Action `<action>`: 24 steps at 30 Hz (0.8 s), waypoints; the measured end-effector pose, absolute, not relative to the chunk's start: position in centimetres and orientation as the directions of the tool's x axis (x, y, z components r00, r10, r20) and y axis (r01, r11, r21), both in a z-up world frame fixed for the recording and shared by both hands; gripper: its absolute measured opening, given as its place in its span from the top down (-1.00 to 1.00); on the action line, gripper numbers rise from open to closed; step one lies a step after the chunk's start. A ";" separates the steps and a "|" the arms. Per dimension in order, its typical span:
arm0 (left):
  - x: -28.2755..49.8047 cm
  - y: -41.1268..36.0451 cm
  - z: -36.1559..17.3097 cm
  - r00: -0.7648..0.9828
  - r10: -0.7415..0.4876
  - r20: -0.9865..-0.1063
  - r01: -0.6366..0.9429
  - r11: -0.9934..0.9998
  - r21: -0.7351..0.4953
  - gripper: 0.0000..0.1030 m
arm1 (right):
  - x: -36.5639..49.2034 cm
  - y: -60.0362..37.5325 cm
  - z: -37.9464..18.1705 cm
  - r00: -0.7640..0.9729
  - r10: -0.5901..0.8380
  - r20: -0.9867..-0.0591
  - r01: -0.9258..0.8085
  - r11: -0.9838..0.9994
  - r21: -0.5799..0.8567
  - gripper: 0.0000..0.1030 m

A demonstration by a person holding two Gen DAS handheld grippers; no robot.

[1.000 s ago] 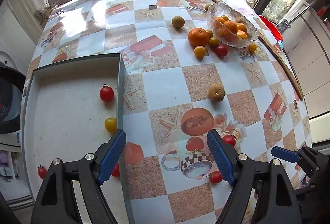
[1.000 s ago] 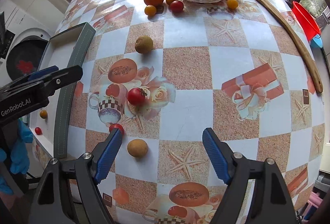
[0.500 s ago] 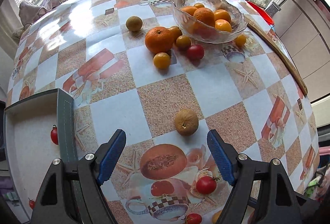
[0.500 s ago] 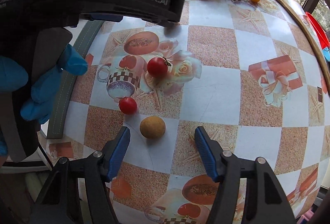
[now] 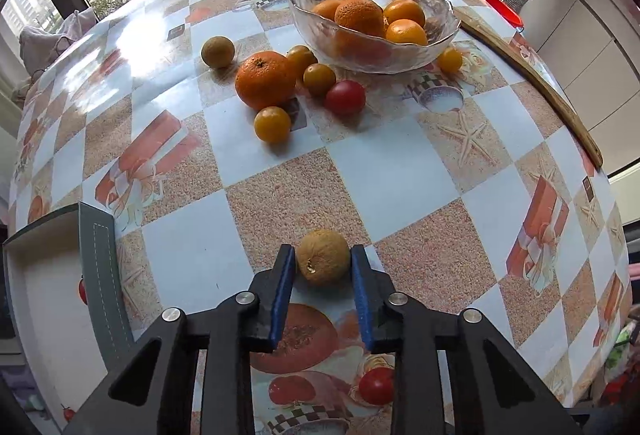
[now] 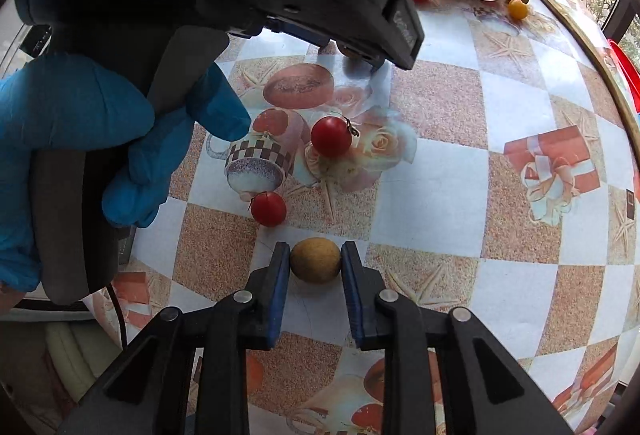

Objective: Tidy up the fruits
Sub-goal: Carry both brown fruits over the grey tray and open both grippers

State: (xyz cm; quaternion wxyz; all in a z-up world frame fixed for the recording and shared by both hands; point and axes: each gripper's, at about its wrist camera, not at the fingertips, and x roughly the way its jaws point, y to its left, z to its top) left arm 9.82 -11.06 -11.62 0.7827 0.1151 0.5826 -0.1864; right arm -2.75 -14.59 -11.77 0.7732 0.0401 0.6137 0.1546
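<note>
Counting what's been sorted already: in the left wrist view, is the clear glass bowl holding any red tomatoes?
No, the clear glass bowl shows only oranges inside; the nearest red tomato lies on the tablecloth outside it.

Round table point(image 5: 392, 171) under checkered cloth; far: glass bowl point(image 5: 436, 39), large orange point(image 5: 265, 79), small fruits; near: brown fruit point(image 5: 323, 257), red tomato point(image 5: 376, 385); left: grey tray point(image 5: 102, 267).

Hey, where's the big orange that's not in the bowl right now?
In the left wrist view the big orange sits on the table left of the glass bowl, far beyond the left claw, with a yellow tomato just in front of it.
</note>
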 end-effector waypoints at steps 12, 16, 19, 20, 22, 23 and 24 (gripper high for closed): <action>7.0 -6.4 -8.0 0.301 -0.233 -0.925 0.350 0.929 -0.121 0.46 | -1.2 -19.5 -10.7 0.194 0.338 -0.921 -0.048 0.941 0.335 0.45; 6.1 -3.9 -6.9 0.327 -0.230 -0.916 0.302 0.945 -0.129 0.46 | -0.2 -19.3 -10.1 0.201 0.336 -0.920 -0.055 0.942 0.331 0.45; 5.0 -2.0 -6.2 0.343 -0.214 -0.915 0.262 0.957 -0.126 0.46 | 0.7 -19.3 -9.7 0.199 0.348 -0.916 -0.063 0.938 0.342 0.45; 4.6 -1.2 -6.1 0.348 -0.205 -0.915 0.249 0.961 -0.121 0.46 | 0.8 -19.2 -9.6 0.201 0.349 -0.915 -0.070 0.937 0.342 0.45; 3.8 0.4 -5.8 0.354 -0.186 -0.916 0.219 0.969 -0.112 0.46 | 1.1 -19.0 -9.0 0.202 0.352 -0.914 -0.086 0.936 0.342 0.45; 3.5 1.3 -5.7 0.357 -0.176 -0.917 0.203 0.973 -0.107 0.46 | 1.4 -18.3 -8.8 0.202 0.353 -0.914 -0.098 0.935 0.340 0.45; 3.2 2.2 -5.7 0.360 -0.165 -0.918 0.185 0.977 -0.103 0.46 | 1.6 -17.9 -8.6 0.202 0.353 -0.914 -0.109 0.935 0.337 0.45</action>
